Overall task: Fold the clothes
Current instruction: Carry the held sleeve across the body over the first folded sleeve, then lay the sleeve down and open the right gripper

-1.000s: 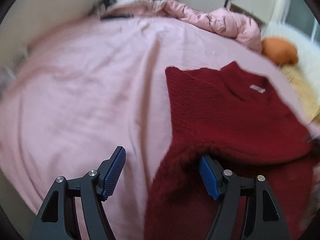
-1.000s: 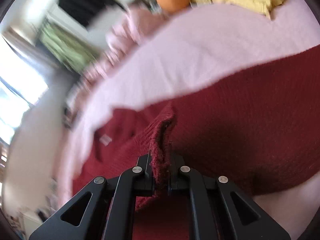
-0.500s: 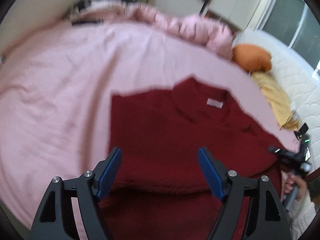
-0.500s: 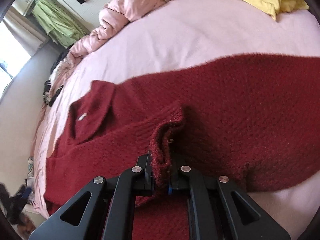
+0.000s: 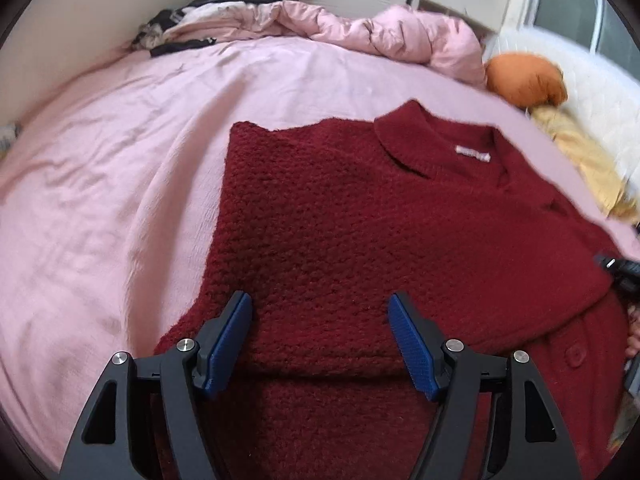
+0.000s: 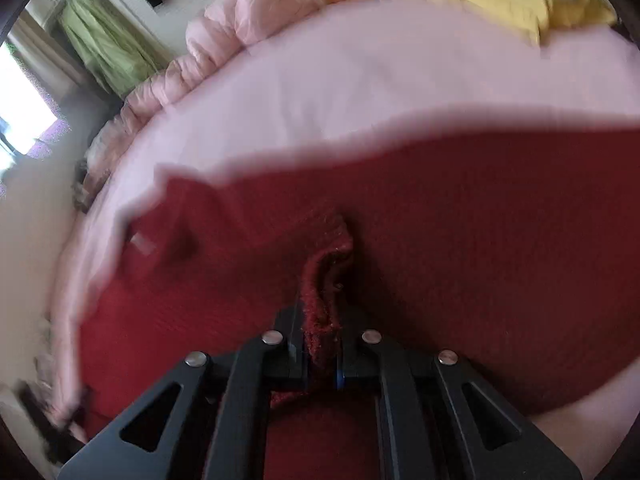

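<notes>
Sweater lies on the bed: your right tool is clamped on its knit fold; your left tool, jaws closing, straddles its hem ungripped.

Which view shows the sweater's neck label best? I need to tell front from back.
The left wrist view: the white label sits sharp inside the collar of the red sweater. The right wrist view shows it only as a small blurred patch.

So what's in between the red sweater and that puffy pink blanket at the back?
Only bare pink bedsheet. In the left wrist view nothing lies on that stretch between the red sweater and the puffy pink blanket.
</notes>
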`<state>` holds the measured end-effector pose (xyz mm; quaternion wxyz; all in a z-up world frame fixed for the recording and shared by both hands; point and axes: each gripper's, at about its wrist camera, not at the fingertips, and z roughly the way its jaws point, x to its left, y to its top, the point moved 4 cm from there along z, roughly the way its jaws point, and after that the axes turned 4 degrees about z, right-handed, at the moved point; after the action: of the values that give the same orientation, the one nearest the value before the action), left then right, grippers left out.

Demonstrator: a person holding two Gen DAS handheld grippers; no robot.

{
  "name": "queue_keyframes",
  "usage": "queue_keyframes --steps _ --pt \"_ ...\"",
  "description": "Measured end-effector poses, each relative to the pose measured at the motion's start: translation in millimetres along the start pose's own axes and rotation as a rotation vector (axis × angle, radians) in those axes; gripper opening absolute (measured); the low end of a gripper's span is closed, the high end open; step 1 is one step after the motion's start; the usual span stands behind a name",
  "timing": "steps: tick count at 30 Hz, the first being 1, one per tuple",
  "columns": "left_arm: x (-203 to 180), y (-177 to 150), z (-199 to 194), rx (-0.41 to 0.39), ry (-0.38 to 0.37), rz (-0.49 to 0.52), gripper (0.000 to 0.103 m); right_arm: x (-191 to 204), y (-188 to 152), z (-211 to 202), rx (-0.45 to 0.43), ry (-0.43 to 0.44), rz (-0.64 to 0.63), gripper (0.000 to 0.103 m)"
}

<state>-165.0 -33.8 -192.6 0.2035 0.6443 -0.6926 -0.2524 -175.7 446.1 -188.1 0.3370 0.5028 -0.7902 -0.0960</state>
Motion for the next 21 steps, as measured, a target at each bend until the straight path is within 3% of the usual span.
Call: queue_keyframes --steps 4,8,9,11,12,14,16,20,21 --pt "1 3 2 0.022 0.005 0.000 0.071 16 5 -11 -0.020 -0.098 -0.092 0.018" --pt "-1 11 -3 0.071 0.018 -0.032 0.071 18 21 -40 -0.137 -0.484 -0.196 0.025" --pt "-4 15 -6 0.082 0.011 -0.045 0.071 21 25 -51 -0.160 -0.473 -0.189 0.025" --pt "-25 31 -21 0.063 -0.069 -0.039 0.071 32 26 -66 -0.161 -0.334 -0.180 0.025" --pt "-39 40 -28 0.039 -0.086 0.003 0.071 45 23 -71 -0.149 -0.260 -0.203 0.025" --pt "-66 55 -37 0.000 -0.114 0.079 0.073 66 12 -69 -0.125 -0.198 -0.264 0.031" --pt "-76 58 -28 0.011 -0.106 0.105 0.077 84 -2 -53 -0.076 -0.182 -0.321 0.037" --pt "-60 30 28 0.205 -0.064 0.032 0.077 70 -32 3 0.118 -0.261 -0.311 0.037" --pt "-58 24 33 0.214 -0.058 0.035 0.077 70 -33 3 0.098 -0.256 -0.313 0.037"
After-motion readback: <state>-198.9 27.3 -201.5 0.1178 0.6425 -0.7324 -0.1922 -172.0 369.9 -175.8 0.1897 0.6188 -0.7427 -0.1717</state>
